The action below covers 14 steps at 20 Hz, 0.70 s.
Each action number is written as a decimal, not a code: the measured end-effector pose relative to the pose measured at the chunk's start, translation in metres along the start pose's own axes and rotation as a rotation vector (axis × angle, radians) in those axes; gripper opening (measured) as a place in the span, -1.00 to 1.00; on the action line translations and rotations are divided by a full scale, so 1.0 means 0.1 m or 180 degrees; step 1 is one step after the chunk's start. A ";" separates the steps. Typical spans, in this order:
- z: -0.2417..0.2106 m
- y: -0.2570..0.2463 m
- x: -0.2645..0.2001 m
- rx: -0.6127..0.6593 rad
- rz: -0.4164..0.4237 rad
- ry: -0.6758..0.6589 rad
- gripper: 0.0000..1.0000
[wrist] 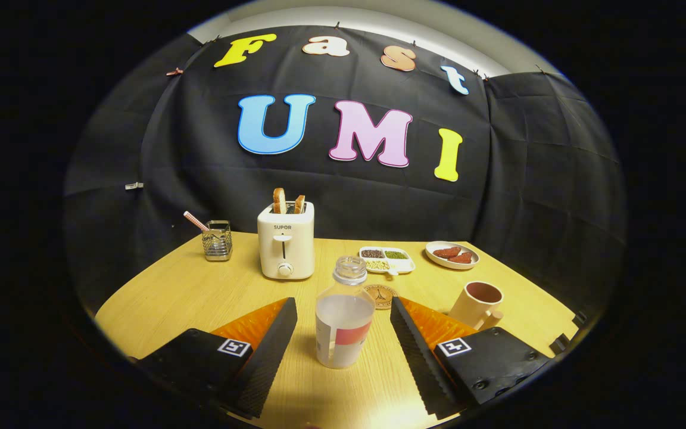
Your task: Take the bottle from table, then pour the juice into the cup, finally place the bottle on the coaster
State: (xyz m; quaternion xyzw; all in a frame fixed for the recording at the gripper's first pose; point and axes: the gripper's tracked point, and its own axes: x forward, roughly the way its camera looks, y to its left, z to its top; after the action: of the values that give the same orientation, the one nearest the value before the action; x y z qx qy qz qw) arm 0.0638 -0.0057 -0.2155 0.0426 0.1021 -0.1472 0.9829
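A clear plastic bottle (343, 316) with pale juice and a red and white label stands upright on the wooden table (200, 292), uncapped. It sits between my two fingers, with a gap on each side. My gripper (343, 322) is open; the left finger (271, 342) and the right finger are both off the bottle. A beige cup (479, 305) with a handle stands beyond the right finger. A round brown coaster (381, 295) lies just behind the bottle, partly hidden by it.
A white toaster (286, 247) with two bread slices stands beyond the bottle to the left. A metal holder (217, 240) with a straw is further left. A divided dish (386, 260) of grains and a plate (452, 254) of red food sit at the back right.
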 end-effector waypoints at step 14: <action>-0.37 -0.06 0.57 -0.0066 -0.0163 0.0264 0.95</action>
State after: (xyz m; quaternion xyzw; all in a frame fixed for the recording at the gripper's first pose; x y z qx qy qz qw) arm 0.1085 -0.0232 -0.2644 0.0358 0.1454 -0.1692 0.9741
